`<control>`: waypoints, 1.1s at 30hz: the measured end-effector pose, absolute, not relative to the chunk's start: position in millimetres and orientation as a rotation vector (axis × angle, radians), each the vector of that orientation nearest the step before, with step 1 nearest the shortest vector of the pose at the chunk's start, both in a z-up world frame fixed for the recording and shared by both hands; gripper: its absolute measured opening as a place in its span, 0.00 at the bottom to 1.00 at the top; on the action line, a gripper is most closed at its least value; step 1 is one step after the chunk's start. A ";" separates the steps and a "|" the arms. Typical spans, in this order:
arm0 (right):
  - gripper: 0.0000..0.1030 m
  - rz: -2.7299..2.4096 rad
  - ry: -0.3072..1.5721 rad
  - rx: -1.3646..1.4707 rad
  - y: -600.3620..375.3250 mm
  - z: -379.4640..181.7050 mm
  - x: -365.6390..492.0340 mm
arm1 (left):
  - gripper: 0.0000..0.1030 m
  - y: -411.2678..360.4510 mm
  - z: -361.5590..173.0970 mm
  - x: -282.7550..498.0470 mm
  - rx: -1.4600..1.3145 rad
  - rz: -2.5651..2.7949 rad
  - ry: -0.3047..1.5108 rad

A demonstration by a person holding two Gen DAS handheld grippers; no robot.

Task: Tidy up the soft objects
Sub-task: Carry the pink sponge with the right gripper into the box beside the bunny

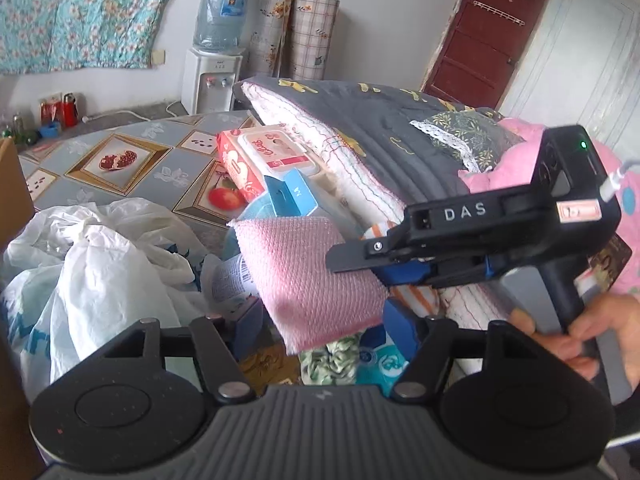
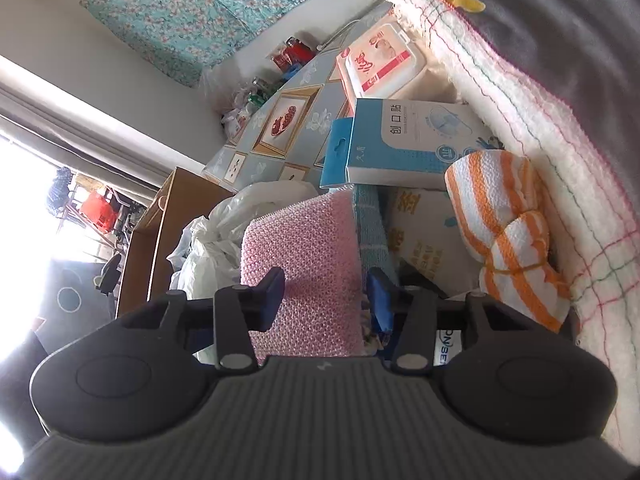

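Item: a flat, rectangular pink cloth of bubbly woven texture (image 1: 308, 276), recorded between the fingers of both grippers, above the clutter just beside a folded grey-and-white quilt (image 1: 360, 140).

Left gripper (image 1: 324, 324): jaws were seen standing apart, the cloth's lower end lying between them; no pad was seen pressing on it.

Right gripper (image 2: 326, 298): jaws were likewise seen apart, with the cloth between them. In the right wrist view the dark left finger (image 2: 272, 288) appeared to touch the cloth's edge, while a gap was seen at the blue right pad (image 2: 380, 300). No firm clamp could be confirmed.

Orientation: the cloth's long axis was recorded running away from the left gripper, its far short edge pointing toward a red-and-white wipes pack (image 1: 268, 156) lying against the quilt. It was seen tilted, not lying flat.

Progress: judged early to middling. An orange-and-white striped towel roll (image 2: 508, 232) was seen already bundled against the quilt, as was a blue-and-white carton (image 2: 408, 140). White plastic bags (image 1: 92, 256), further from the quilt, were still crumpled. The pink cloth itself was judged not yet set in a final place.
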State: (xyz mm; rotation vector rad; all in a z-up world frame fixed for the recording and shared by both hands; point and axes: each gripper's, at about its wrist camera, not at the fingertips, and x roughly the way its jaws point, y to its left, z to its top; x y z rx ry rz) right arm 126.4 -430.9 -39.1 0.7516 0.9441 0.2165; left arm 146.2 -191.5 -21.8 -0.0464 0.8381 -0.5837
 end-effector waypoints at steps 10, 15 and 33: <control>0.38 0.218 0.931 0.668 -415.9 -28.8 125.3 | 0.62 -202.0 -30.3 155.1 -0.044 -0.563 0.868; 0.36 0.225 0.890 0.623 -408.0 -4.2 114.9 | 0.62 -196.4 -14.4 141.6 -0.037 -0.567 0.821; 0.34 0.492 0.773 0.447 -264.9 88.4 146.2 | 0.63 -81.0 70.2 104.7 -0.031 -0.315 0.625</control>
